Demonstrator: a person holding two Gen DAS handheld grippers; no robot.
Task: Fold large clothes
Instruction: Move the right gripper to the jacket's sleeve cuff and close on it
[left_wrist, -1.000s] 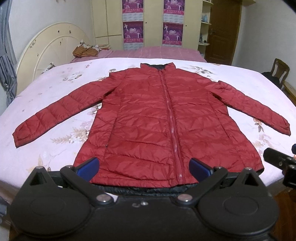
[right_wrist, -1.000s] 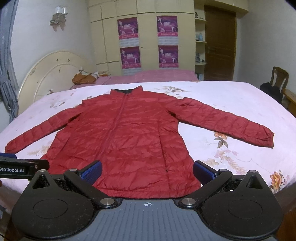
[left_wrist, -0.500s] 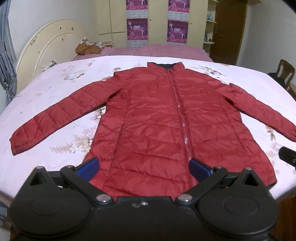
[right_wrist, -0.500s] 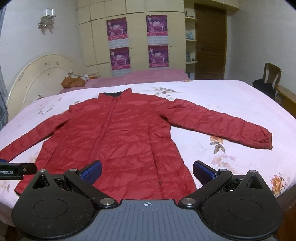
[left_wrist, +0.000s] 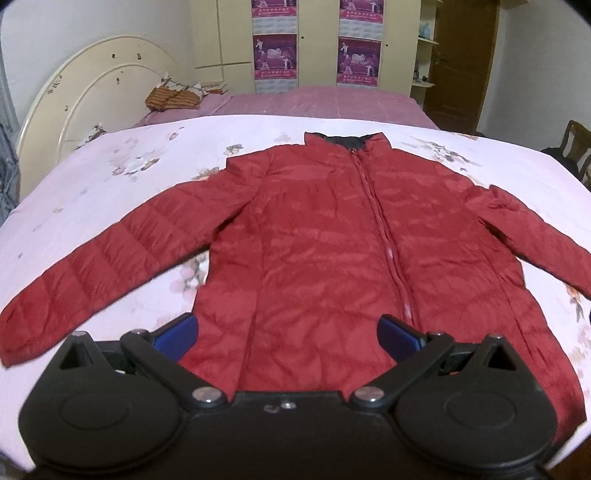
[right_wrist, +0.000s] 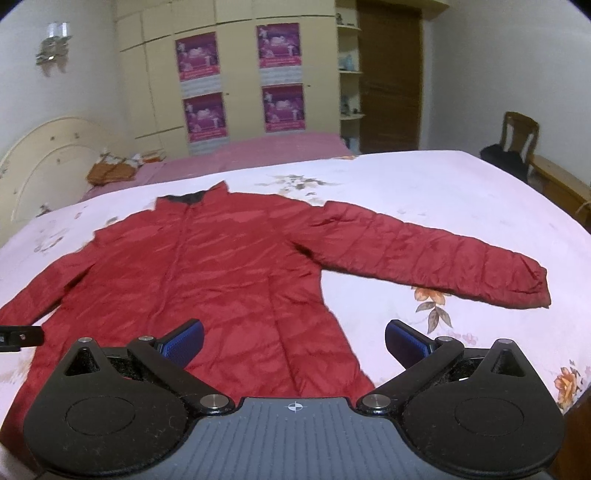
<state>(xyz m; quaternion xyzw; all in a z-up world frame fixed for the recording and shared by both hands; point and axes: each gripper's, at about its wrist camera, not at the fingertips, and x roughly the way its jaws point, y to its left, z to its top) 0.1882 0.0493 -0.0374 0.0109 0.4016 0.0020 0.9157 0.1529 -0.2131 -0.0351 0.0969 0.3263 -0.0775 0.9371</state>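
A red quilted jacket lies flat and zipped on the pink floral bed, collar away from me, both sleeves spread out. My left gripper is open and empty, above the jacket's lower left front. In the right wrist view the jacket fills the left half and its right sleeve stretches to the right. My right gripper is open and empty, above the jacket's lower right hem. The left gripper's tip shows at the left edge.
A cream headboard stands at the left. A second bed with a pink cover and a brown bundle lies behind. A wardrobe with posters, a door and a wooden chair stand at the back and right.
Both grippers have moved forward over the bed and apart: the left has shifted left toward the left sleeve side, the right has shifted right toward the right sleeve. Both stay open.
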